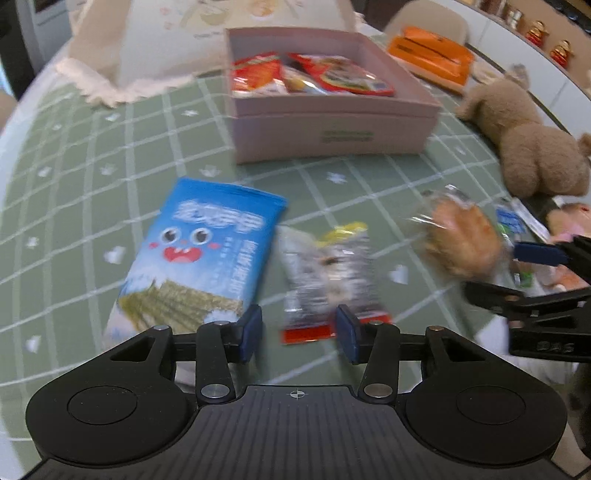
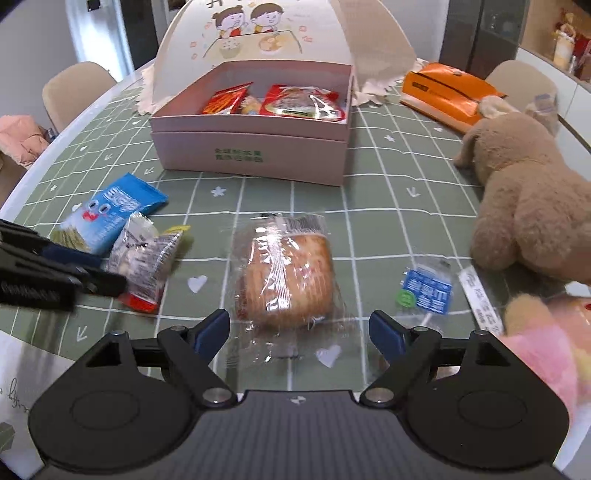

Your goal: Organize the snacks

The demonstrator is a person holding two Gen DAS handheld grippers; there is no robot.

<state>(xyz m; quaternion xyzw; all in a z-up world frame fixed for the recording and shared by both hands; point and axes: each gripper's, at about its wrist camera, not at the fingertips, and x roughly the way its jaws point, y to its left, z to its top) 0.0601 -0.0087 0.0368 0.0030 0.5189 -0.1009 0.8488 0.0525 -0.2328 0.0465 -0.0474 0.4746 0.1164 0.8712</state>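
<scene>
- The left wrist view is motion-blurred, so print on the silver packet (image 1: 330, 275) and on the pink box (image 1: 332, 138) cannot be read there; the right wrist view is sharper, yet the box's green lettering stays too small to make out
- The plush bear (image 2: 532, 206) is cut off at the right edge in both views, and a pink fuzzy thing (image 2: 546, 343) at the lower right of the right wrist view is too cropped to identify
- The red snack packs (image 2: 295, 101) inside the pink box are partly hidden by its front wall
- Only the right wrist view shows the small blue wrapped sweet (image 2: 426, 288) in front of the bear, to the right of the wrapped bread, and the cartoon children on the box's raised lid (image 2: 251, 33)
- Both views show the orange pouch (image 1: 430, 55) to the right of the box
- In front of the box lie the blue seaweed pack (image 1: 207, 251), the silver packet and the wrapped bread (image 2: 288, 277), left to right
- The left gripper (image 1: 299, 328) has a moderate gap between its blue pads (image 1: 249, 328), with the silver packet's red end between them; contact cannot be told through the blur
- The right gripper (image 2: 299, 332) is spread wide, its pads either side of the bread's near end and clear of it
</scene>
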